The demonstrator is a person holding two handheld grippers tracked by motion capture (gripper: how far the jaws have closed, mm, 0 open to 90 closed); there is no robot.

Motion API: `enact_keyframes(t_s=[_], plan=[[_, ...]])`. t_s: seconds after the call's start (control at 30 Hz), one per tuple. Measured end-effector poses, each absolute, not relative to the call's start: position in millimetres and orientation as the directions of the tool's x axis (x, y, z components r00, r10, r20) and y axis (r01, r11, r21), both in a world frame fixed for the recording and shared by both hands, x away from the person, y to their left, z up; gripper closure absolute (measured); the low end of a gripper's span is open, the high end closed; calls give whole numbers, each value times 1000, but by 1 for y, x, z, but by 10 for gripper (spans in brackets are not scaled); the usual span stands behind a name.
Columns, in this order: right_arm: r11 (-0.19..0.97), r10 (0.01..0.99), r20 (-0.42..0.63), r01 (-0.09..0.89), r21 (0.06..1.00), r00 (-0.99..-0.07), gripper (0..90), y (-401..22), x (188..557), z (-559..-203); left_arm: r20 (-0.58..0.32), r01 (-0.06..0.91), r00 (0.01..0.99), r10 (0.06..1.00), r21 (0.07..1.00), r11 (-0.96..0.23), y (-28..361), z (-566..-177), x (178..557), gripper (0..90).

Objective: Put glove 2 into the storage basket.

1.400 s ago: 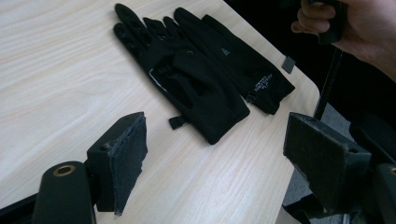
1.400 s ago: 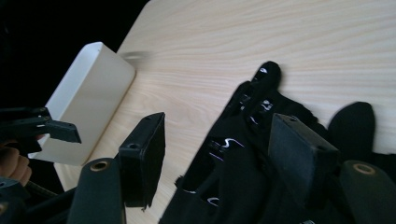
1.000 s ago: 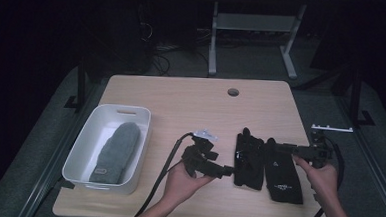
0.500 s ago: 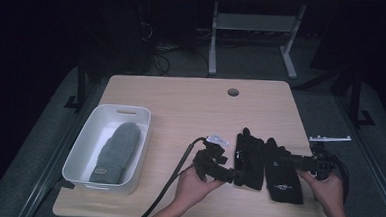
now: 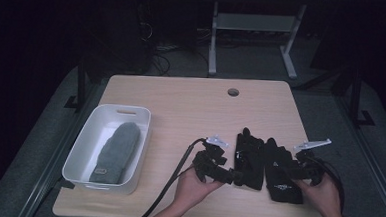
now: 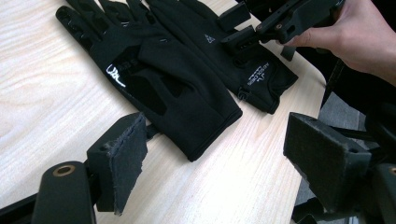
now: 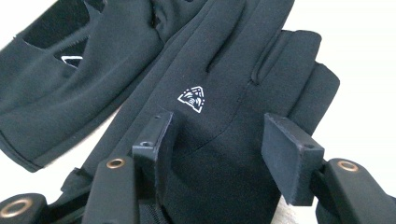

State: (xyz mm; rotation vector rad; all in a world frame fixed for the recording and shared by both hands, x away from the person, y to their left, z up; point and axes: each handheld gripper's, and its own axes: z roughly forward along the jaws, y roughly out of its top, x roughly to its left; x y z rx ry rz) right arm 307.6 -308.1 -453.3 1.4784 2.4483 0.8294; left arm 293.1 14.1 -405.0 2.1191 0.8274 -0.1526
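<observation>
We are closing on two black gloves lying side by side on the desk. Our left gripper spreads its jaws wide at the left glove cuff; our right gripper straddles the right glove, jaws parted. Next, probably, pinching fabric cleanly.

Two black gloves are laid flat, side by side and touching, on the wooden table.
</observation>
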Motion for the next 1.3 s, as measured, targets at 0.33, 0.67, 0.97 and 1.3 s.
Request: enact_keyframes(t_s=[0.33, 0.67, 0.97, 1.3], plan=[[426, 839, 67, 727, 538, -540, 697, -299, 302, -454, -378, 611, 772, 510, 663, -433, 15, -406, 293, 213], [332, 859, 165, 773, 541, -485, 766, -304, 302, -450, -377, 615, 769, 517, 658, -435, 17, -408, 295, 212], [225, 864, 232, 756, 615, -446, 766, -315, 298, -420, -369, 613, 768, 523, 660, -434, 20, -406, 294, 212], [207, 840, 270, 738, 643, -471, 761, -280, 316, -397, -369, 615, 764, 529, 666, -422, 27, -403, 296, 212]])
